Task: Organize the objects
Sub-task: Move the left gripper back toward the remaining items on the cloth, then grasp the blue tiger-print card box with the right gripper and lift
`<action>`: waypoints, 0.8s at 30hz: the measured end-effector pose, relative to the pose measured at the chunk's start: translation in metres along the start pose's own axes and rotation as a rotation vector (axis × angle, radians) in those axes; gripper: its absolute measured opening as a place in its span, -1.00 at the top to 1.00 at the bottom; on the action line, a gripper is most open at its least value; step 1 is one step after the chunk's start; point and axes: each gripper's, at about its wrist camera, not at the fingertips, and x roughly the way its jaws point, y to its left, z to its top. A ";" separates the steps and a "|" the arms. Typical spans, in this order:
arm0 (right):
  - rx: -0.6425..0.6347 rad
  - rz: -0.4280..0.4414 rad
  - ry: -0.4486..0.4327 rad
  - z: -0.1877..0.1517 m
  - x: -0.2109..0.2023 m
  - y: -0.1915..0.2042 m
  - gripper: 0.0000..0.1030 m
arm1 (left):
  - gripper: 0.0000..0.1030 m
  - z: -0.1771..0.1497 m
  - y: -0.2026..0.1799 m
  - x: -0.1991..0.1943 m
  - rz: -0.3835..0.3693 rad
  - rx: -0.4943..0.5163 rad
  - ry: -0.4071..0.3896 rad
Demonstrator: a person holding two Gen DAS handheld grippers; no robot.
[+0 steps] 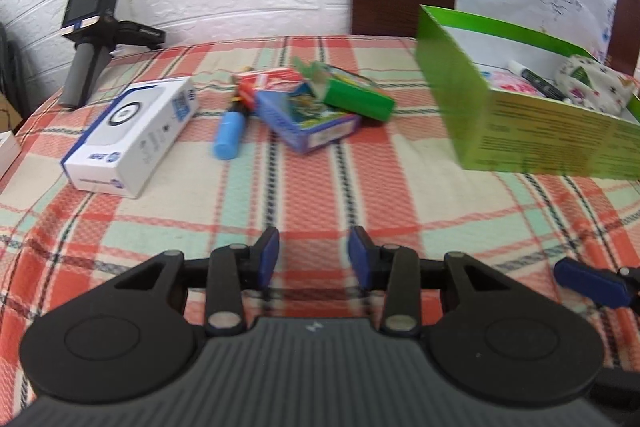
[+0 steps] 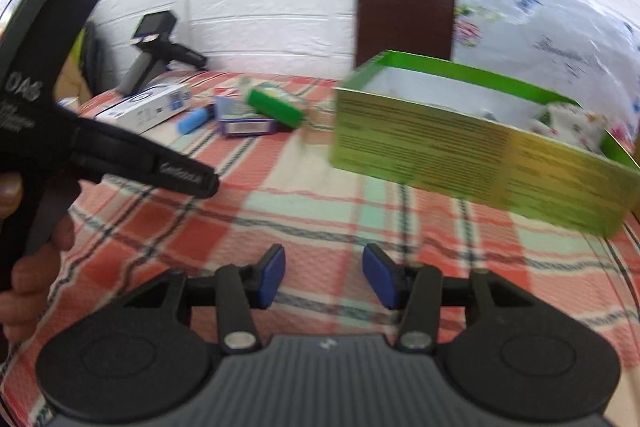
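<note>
Plaid cloth (image 1: 320, 187) blurred in both views. Left gripper (image 1: 314, 259) and right gripper (image 2: 324, 277): blue pads narrowly parted, nothing between. Green box (image 1: 532, 131) at 2 o'clock, right end cut off; contents half hidden, marker (image 1: 538, 81) and floral pouch (image 1: 596, 83) showing. Loose pile at 12 o'clock: white carton (image 1: 132, 135), blue tube (image 1: 230, 135), small blue box (image 1: 316, 123), small green box (image 1: 356, 95); labels unreadable. Hand (image 2: 28, 267) cut off at 9 o'clock.

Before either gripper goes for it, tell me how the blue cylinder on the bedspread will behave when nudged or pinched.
The blue cylinder lies on its side, so a sideways push would probably roll it across the plaid bedspread. Its smooth round body may slip between flat pads unless pinched across the middle. Its far end sits against the blue box, which may shift when it is lifted.
</note>
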 end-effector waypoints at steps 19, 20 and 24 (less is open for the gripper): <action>-0.021 0.113 0.030 0.078 0.103 0.050 -0.20 | -0.06 -0.015 0.135 0.004 0.082 -0.254 -0.202; 0.000 0.101 0.032 0.083 0.112 0.049 -0.20 | -0.07 -0.015 0.135 0.003 0.073 -0.263 -0.206; 0.043 0.102 0.041 0.100 0.140 0.043 -0.56 | -0.13 -0.015 0.135 0.007 0.049 -0.278 -0.218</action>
